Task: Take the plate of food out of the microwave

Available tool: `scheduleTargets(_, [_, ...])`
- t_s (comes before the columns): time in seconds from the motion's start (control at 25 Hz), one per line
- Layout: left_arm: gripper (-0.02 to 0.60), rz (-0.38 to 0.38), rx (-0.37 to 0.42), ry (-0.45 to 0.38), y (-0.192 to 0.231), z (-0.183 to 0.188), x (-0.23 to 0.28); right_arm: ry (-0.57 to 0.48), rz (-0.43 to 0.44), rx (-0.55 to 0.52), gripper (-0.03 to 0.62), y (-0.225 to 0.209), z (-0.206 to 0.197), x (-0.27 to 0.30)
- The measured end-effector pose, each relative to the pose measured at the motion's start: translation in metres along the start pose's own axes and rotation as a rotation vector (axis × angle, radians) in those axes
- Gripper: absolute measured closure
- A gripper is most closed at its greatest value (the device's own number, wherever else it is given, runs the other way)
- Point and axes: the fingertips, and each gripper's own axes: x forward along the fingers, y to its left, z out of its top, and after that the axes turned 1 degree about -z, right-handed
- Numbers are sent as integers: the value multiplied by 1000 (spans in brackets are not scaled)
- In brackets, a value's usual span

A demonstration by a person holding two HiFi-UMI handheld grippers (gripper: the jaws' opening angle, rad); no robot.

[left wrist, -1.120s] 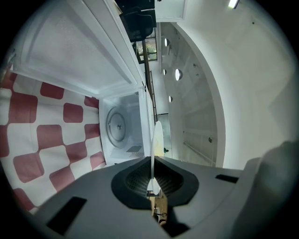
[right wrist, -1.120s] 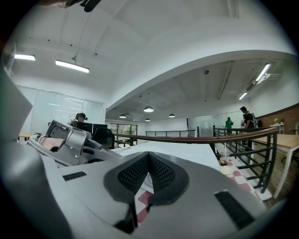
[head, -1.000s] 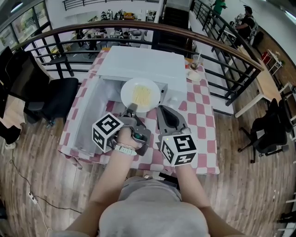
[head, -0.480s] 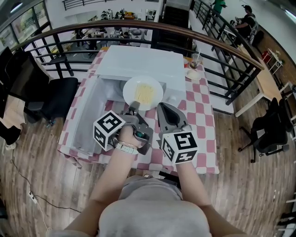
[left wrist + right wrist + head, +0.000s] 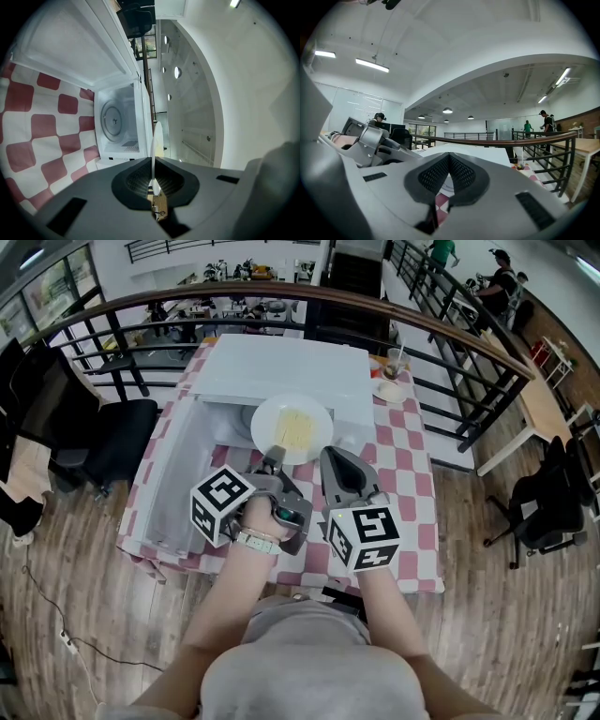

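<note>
A white plate (image 5: 292, 427) with pale yellow food hangs level in front of the white microwave (image 5: 281, 367), just outside its opening. My left gripper (image 5: 273, 457) is shut on the plate's near rim. In the left gripper view the plate (image 5: 155, 140) shows edge-on, pinched between the jaws of the left gripper (image 5: 152, 180). Beyond it, the microwave cavity (image 5: 115, 119) holds only its bare glass turntable. My right gripper (image 5: 329, 457) hovers just right of the plate, shut with nothing in it. The right gripper view shows the right gripper (image 5: 449, 157) with its jaws meeting.
The microwave door (image 5: 178, 488) swings open to the left over the red-and-white checked tablecloth (image 5: 405, 486). A drink cup (image 5: 395, 365) and a small dish (image 5: 393, 391) stand at the table's back right. A railing (image 5: 450, 343) runs behind; a black chair (image 5: 122, 442) stands left.
The plate has shifted slightly to the right in the left gripper's hold, and both grippers have drifted a little right with it.
</note>
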Motion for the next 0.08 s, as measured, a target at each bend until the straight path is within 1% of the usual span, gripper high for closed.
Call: scheduleTargets(0.08, [569,-1,-4,1,-1,-2,1,3,-2,0,569,-2,-1,0])
